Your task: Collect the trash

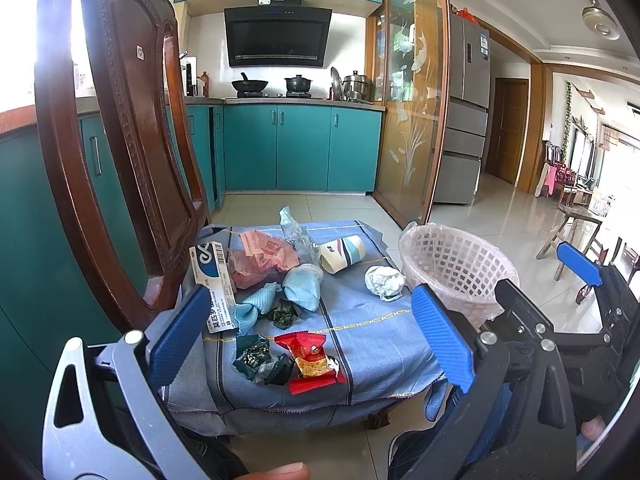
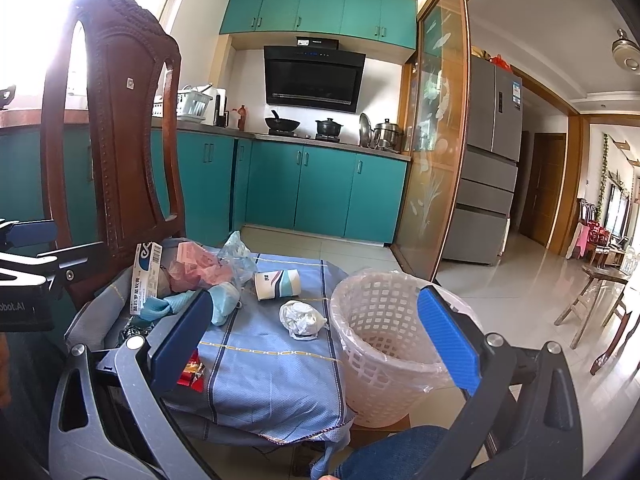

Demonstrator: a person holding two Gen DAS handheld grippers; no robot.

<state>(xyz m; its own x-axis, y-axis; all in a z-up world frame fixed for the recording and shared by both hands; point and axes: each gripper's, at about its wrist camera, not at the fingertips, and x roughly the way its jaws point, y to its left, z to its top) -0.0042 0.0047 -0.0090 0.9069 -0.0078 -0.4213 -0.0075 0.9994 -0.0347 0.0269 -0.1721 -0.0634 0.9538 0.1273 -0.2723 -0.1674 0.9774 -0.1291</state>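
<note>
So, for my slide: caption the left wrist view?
Open left gripper hovers over wrappers on a blue cloth, white basket alongside.

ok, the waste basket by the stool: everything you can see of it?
The waste basket is a pale plastic lattice bin, round, tapering toward the base, lined with a thin clear bag folded over its rim. It stands upright on the tiled floor, right beside the cloth-covered stool. Nothing shows inside it. The crumpled white paper lies nearest on the cloth. Neither gripper touches it.
</note>
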